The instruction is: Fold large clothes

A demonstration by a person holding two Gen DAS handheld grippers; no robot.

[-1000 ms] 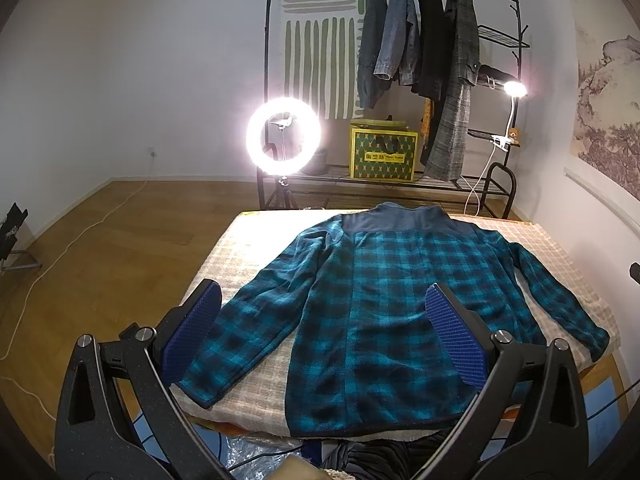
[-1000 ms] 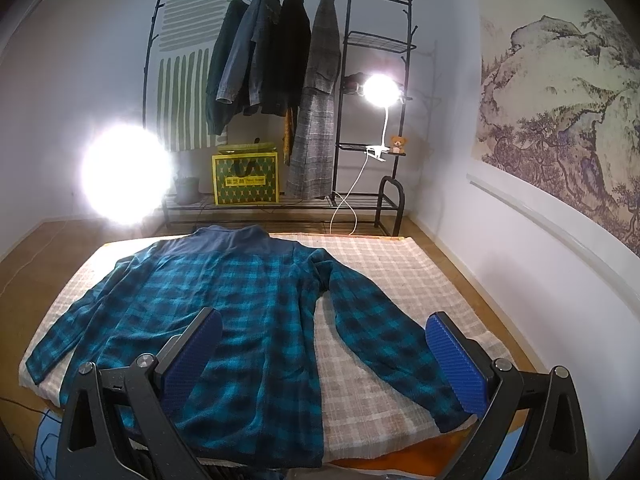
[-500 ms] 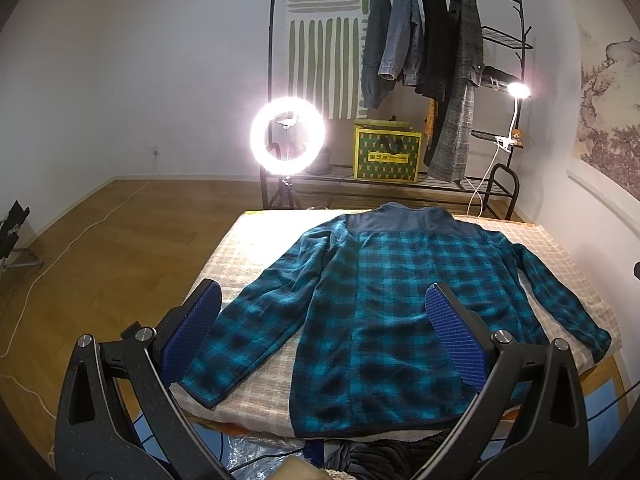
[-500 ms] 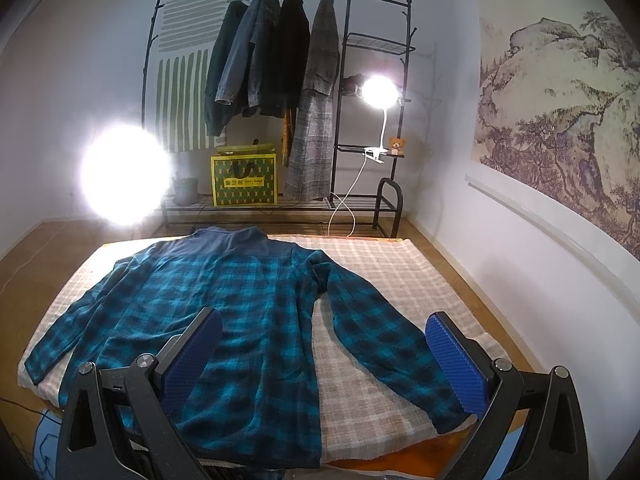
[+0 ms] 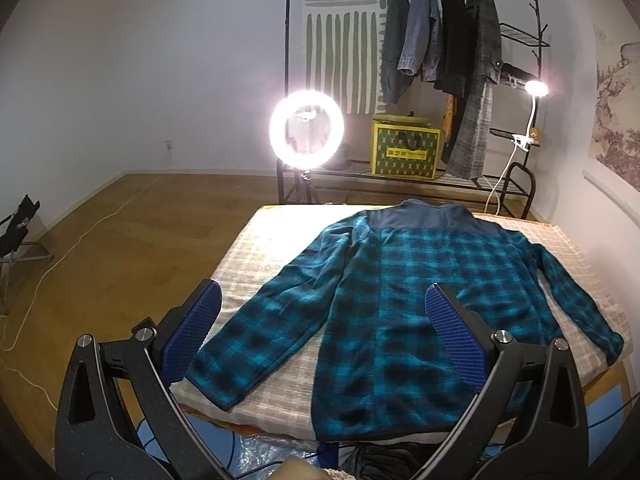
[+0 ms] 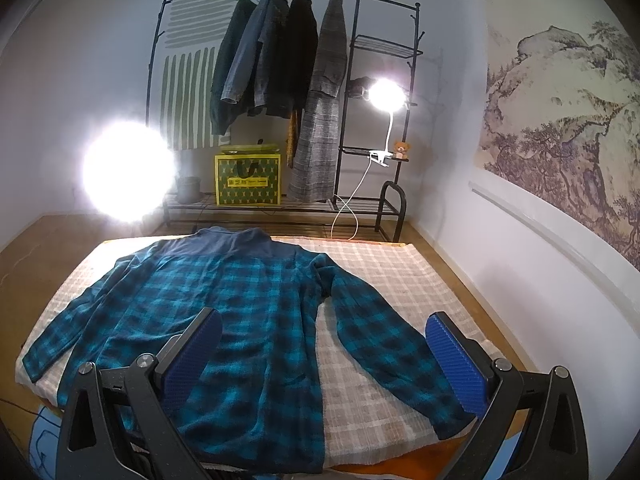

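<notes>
A teal and black plaid shirt point(image 5: 416, 296) with a plain navy yoke lies flat and spread out, back up, on a checked beige mat point(image 5: 260, 248). Both sleeves reach outward and down. It also shows in the right wrist view point(image 6: 224, 312) on the same mat point(image 6: 400, 276). My left gripper point(image 5: 324, 332) is open and empty, held above the near edge by the shirt's left sleeve and hem. My right gripper point(image 6: 324, 356) is open and empty, above the hem and the right sleeve.
A clothes rack point(image 5: 440, 40) with hanging coats stands behind the mat, with a yellow box point(image 5: 404, 152) on its low shelf. A lit ring light point(image 5: 306, 136) stands at the mat's far left, a clip lamp point(image 5: 534, 90) at the far right. Wooden floor point(image 5: 100, 240) lies to the left, a wall point(image 6: 500, 240) to the right.
Both views have shifted slightly; the shirt sits a little farther off and lower in frame. The shirt has not moved and both grippers stay open.
</notes>
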